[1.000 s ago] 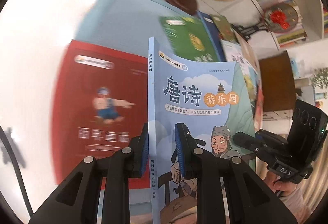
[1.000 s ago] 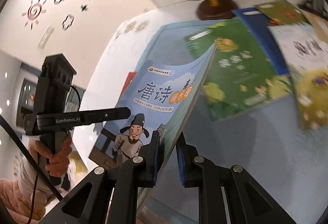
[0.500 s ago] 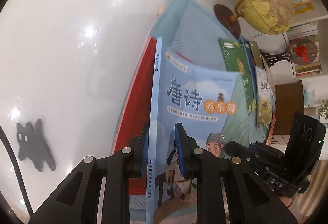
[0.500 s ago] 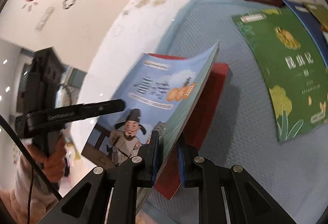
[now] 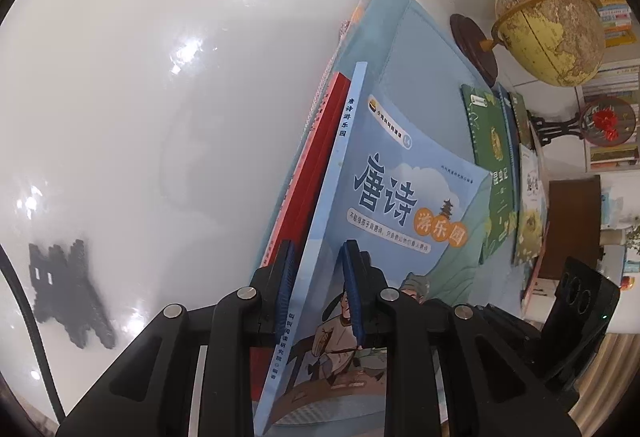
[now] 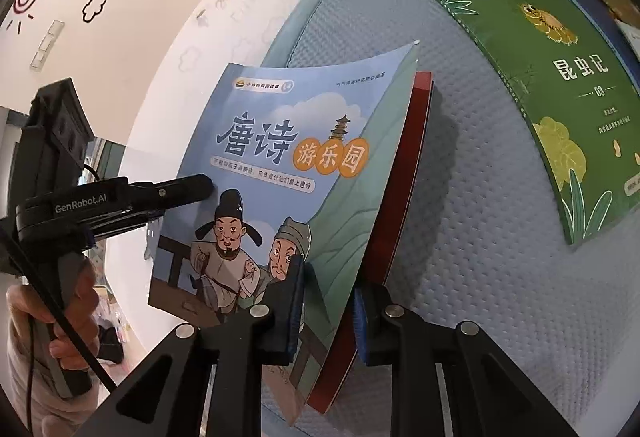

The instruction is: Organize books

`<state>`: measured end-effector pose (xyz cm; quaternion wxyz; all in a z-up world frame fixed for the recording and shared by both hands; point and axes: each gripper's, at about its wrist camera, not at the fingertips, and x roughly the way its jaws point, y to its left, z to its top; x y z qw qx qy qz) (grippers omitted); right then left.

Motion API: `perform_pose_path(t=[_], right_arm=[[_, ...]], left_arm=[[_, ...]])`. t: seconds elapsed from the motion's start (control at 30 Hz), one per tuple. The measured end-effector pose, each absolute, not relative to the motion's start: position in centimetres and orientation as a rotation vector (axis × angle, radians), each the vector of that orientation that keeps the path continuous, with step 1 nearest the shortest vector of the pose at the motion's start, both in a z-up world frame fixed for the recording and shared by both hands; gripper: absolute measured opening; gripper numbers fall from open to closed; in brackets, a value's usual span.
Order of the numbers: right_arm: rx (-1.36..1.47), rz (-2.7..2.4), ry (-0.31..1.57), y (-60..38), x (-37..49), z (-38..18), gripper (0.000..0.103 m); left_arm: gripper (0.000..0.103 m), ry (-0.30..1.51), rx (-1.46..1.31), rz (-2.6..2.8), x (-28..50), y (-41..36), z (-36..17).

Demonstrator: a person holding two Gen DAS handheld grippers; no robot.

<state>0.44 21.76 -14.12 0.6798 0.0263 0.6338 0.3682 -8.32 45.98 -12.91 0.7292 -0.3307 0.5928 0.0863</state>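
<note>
A thin blue picture book (image 5: 404,205) (image 6: 280,157) with two cartoon men on its cover stands tilted over a red book (image 5: 316,157) (image 6: 404,173) that lies on the pale blue mat (image 6: 460,197). My left gripper (image 5: 318,293) straddles the blue book's spine edge with its jaws a little apart. My right gripper (image 6: 326,301) straddles the opposite edge, jaws also apart. The left gripper shows in the right wrist view (image 6: 176,189), touching the cover.
A green book (image 6: 560,93) (image 5: 490,157) and more books lie in a row on the mat to the right. A globe (image 5: 548,21) on a brown base stands behind them. A glossy white tabletop (image 5: 160,117) lies left of the mat. Shelves stand at the far right.
The blue book has come down close over the red book. Both grippers' jaws have widened from clamping the book to a visible gap.
</note>
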Motion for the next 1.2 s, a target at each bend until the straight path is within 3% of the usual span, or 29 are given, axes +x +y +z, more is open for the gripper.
perform_pose_path(t=[0.8, 1.2], right_arm=[[0.079, 0.838, 1.416, 22.1, 0.1, -14.2, 0.028], [0.096, 0.881, 1.318, 16.2, 1.0, -12.0, 0.029]], left_arm=[[0.025, 1.420, -0.383, 0.333, -7.1, 42.8, -12.3], [0.025, 1.406, -0.311, 0.384, -4.9, 39.8, -10.0]])
